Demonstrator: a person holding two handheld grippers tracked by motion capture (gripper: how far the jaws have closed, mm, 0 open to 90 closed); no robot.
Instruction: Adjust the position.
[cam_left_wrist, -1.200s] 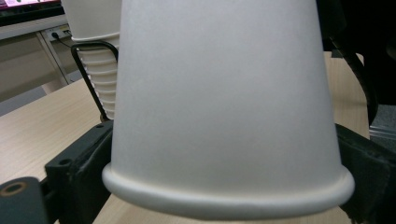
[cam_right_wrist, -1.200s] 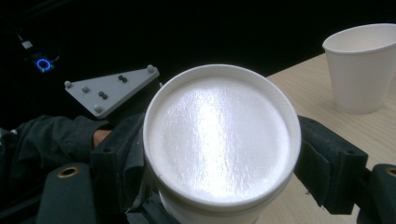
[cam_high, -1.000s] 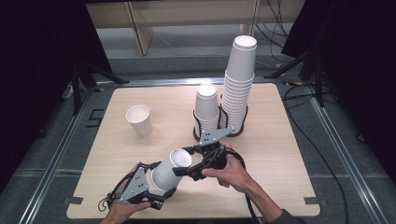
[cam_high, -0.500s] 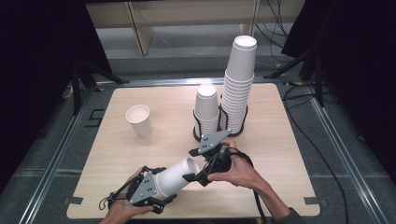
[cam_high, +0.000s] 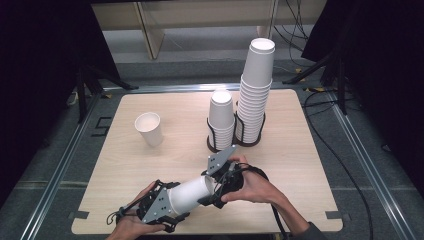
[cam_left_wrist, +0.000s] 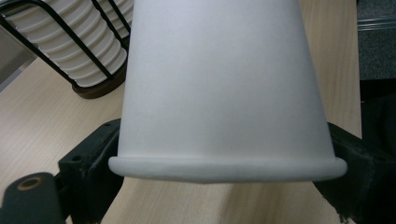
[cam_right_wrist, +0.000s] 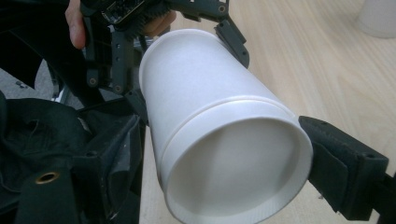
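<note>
Nested paper cups (cam_high: 187, 194) clamped at base by left hand-held gripper (cam_high: 159, 209), jaws just closed; right hand-held gripper (cam_high: 216, 186) straddling rim end, contact unclear. Still unseparated above worktop (cam_high: 300, 150).

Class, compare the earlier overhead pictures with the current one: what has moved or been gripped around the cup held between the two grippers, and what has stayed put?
The cup tipped from mouth-up to lying nearly level, mouth toward the right gripper. The left gripper has just been closing its jaws on the cup's base end and grips it; the right gripper's jaws sit at the rim. Unchanged: the single cup, the short stack and the tall stack on the table.
</note>
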